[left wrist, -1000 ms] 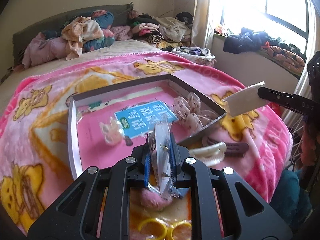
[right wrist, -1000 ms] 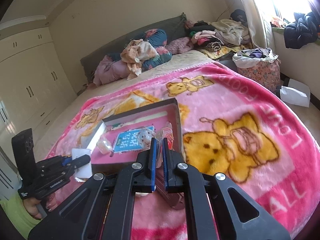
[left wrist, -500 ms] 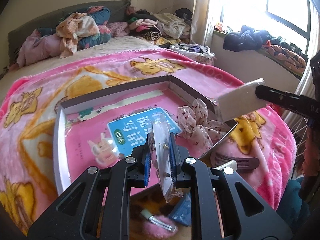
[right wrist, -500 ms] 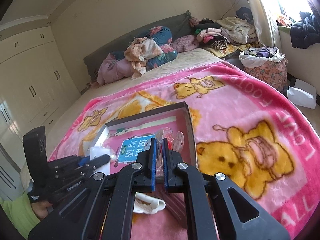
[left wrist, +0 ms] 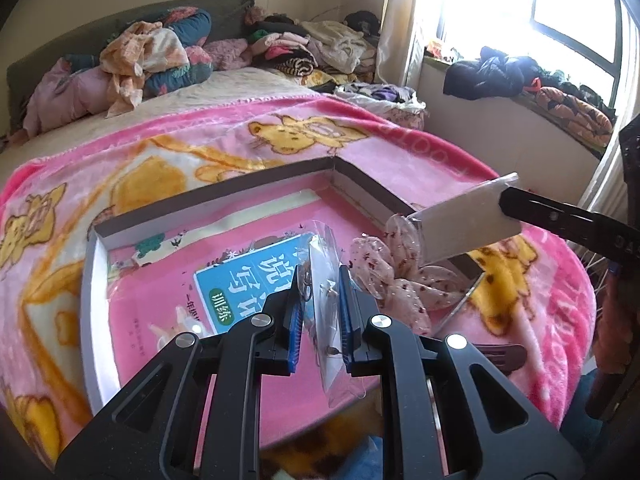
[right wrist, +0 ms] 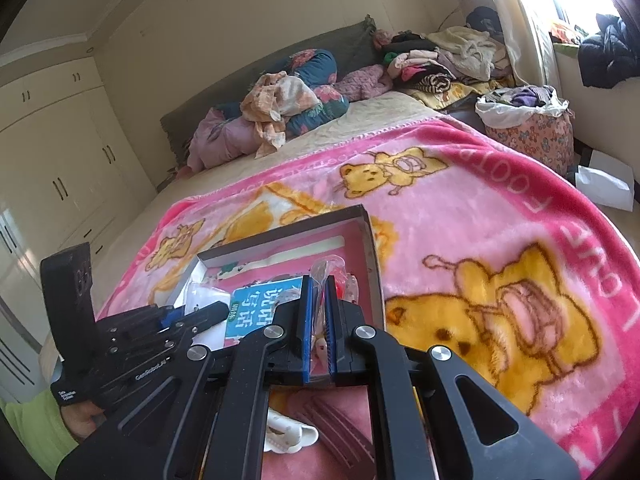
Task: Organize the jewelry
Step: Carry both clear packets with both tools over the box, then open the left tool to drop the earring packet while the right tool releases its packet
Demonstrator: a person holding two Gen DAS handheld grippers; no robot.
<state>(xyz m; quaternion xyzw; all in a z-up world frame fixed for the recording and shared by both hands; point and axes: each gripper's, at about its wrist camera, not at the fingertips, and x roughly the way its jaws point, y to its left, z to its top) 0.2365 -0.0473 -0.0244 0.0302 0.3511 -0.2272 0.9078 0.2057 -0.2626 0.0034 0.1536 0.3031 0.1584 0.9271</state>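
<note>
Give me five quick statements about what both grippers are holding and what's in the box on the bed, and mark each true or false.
1. The left gripper is shut on a clear plastic packet. True.
2. The right gripper is empty. False: it grips a clear flat packet, seen in the left wrist view.
3. A blue-covered booklet lies inside the shallow box. True.
4. The box sits on a green blanket. False: the blanket is pink with yellow bears.
5. A sheer spotted hair bow lies in the box by its right wall. True.
</note>
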